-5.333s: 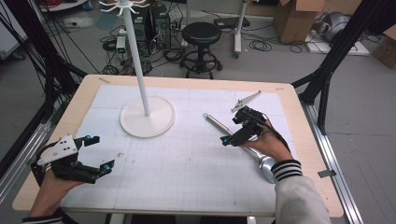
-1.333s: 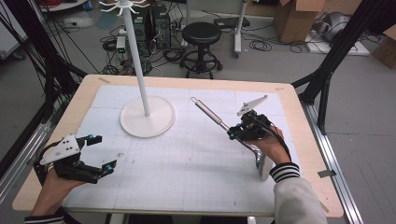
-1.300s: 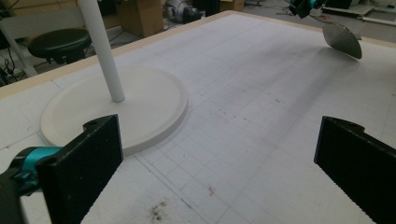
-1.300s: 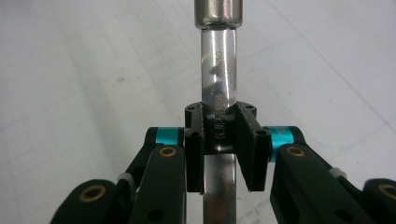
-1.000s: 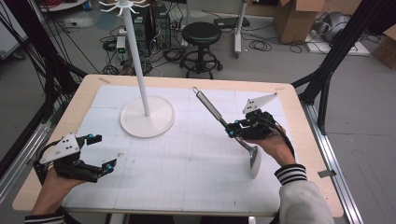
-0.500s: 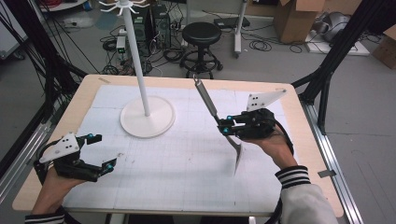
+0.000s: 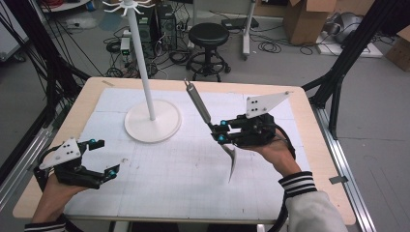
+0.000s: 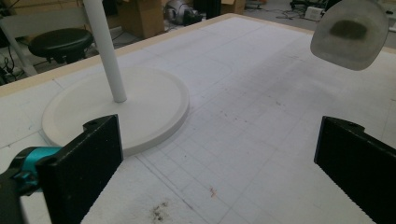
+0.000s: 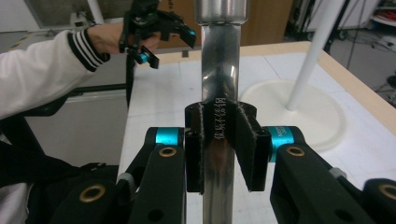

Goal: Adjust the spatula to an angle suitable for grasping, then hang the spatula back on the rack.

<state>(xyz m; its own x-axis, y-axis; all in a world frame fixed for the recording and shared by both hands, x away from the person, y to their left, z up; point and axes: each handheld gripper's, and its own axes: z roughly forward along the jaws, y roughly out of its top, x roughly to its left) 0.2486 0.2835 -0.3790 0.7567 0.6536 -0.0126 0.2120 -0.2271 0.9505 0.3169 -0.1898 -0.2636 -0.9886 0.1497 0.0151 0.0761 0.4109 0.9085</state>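
Note:
A metal spatula (image 7: 198, 102) hangs over the middle of the white mat, handle tilted up and away, blade (image 7: 232, 162) hanging just above the mat. My right gripper (image 7: 220, 131) is shut on its shaft; in the right gripper view the pads clamp the shiny handle (image 9: 219, 70). My left gripper (image 7: 107, 158) rests open at the table's front left with nothing between its fingers. In the left gripper view the blade (image 8: 351, 32) floats at the upper right, beyond the open jaws. A white hook stand (image 7: 152, 126) stands at the back left of the mat.
The stand's thin pole (image 7: 142, 63) rises tall, with hooks at its top. The wooden table edge (image 7: 319, 145) frames the mat. Behind the table are a black stool (image 7: 208, 36), cables and cardboard boxes. In the right gripper view the left gripper (image 9: 154, 28) and a striped sleeve show at the far end.
The right gripper has lifted the spatula off the mat and carried it left toward the stand, tipping the handle more upright. The left gripper has stayed in place.

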